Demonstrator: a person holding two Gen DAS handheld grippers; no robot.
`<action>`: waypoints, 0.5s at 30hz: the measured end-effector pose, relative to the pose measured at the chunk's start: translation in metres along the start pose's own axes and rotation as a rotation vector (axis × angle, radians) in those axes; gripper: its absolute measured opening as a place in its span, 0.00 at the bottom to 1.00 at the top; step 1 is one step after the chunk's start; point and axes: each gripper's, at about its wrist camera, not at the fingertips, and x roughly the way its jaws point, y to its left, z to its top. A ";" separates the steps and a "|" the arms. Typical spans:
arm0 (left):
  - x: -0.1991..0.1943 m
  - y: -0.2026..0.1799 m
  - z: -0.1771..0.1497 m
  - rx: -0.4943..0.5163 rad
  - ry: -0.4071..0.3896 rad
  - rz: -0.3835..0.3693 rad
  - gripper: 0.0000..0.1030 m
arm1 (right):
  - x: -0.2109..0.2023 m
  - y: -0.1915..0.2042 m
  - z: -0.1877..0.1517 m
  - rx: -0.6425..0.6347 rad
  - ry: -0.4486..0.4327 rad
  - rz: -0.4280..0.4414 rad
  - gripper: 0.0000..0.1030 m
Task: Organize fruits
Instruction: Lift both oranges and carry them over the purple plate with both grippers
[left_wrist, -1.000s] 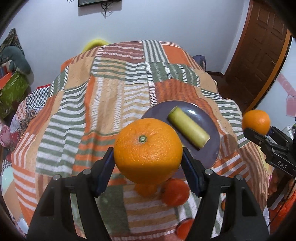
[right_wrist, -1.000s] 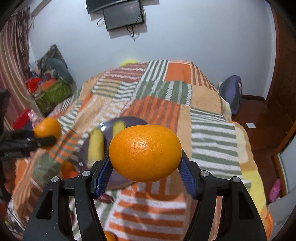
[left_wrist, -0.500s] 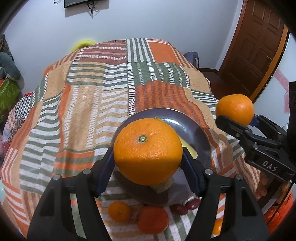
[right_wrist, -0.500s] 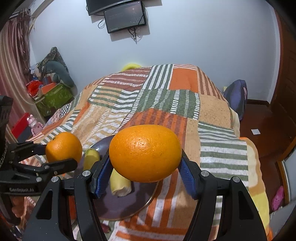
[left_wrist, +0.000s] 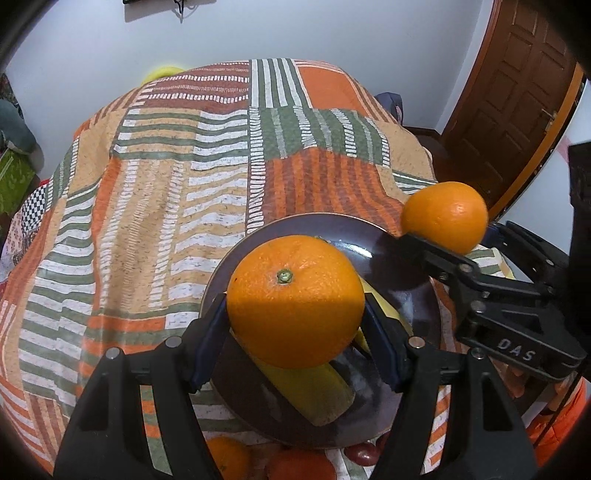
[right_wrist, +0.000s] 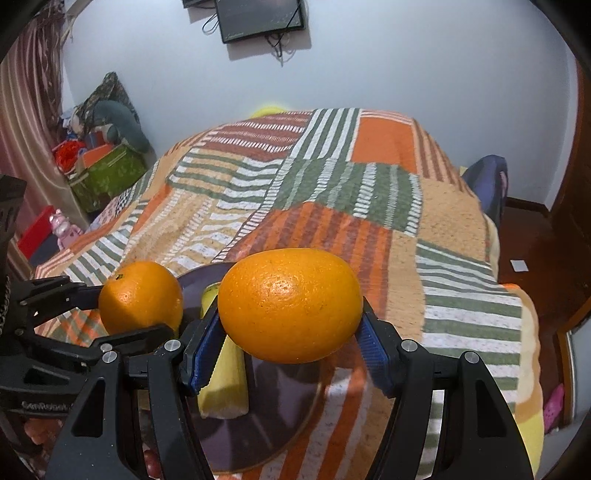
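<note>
My left gripper (left_wrist: 295, 325) is shut on an orange (left_wrist: 295, 301) and holds it above the dark purple plate (left_wrist: 347, 230). My right gripper (right_wrist: 290, 332) is shut on a second orange (right_wrist: 290, 304), over the plate's right side (right_wrist: 258, 424). A pale yellow banana piece (left_wrist: 314, 387) lies on the plate and also shows in the right wrist view (right_wrist: 225, 380). Each gripper shows in the other's view: the right one with its orange (left_wrist: 445, 216), the left one with its orange (right_wrist: 140, 297).
The plate sits on a striped patchwork blanket (left_wrist: 184, 184) over a bed. Small oranges (left_wrist: 229, 456) and a dark red fruit (left_wrist: 364, 452) lie on the blanket near the plate's front edge. A brown door (left_wrist: 517, 92) stands at right; boxes (right_wrist: 107, 173) at left.
Both grippers have moved forward and closer together with their oranges, and both oranges now hang over the plate. The loose fruits have slid toward the bottom of the left wrist view.
</note>
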 end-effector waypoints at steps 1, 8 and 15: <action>0.003 0.000 0.000 0.003 0.001 0.002 0.67 | 0.004 0.001 0.001 -0.006 0.009 -0.002 0.61; 0.008 -0.001 0.001 0.023 -0.016 -0.006 0.67 | 0.021 0.002 0.001 -0.029 0.047 -0.020 0.61; 0.011 0.000 0.002 0.024 -0.018 -0.011 0.67 | 0.032 0.002 -0.001 -0.033 0.083 -0.014 0.62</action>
